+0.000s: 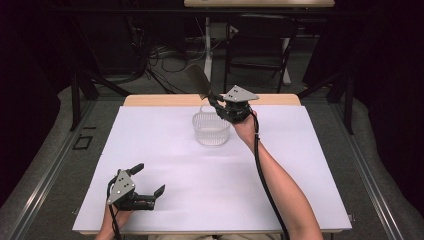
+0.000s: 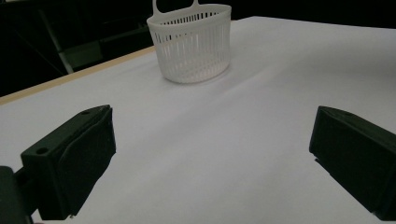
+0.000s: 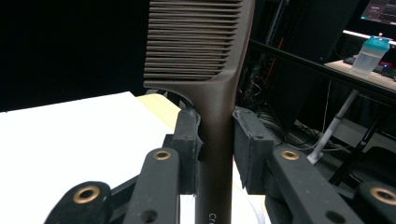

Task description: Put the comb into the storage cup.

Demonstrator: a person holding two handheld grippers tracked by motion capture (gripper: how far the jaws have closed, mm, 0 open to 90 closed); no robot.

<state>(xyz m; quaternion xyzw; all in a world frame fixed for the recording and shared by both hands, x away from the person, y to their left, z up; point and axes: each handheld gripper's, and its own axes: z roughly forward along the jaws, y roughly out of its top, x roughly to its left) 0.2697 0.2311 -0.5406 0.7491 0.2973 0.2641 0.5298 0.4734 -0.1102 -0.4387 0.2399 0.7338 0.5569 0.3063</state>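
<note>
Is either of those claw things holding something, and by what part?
The right gripper holds a brown comb by its handle, just below the teeth. The left gripper holds nothing.

Pale letters "Cr", cut off below, on the brown comb's handle [image 3: 215, 186].

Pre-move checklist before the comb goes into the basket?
1. Right claw shut on the comb handle: ok.
2. Comb off the table, teeth end up and away from the person: ok.
3. Basket upright on the white sheet, mouth open: ok.
4. Basket holds nothing: ok, as far as its slats show.
5. Left claw open, near the front edge, apart from the basket: ok.
6. Comb directly above the basket mouth: cannot tell.
</note>
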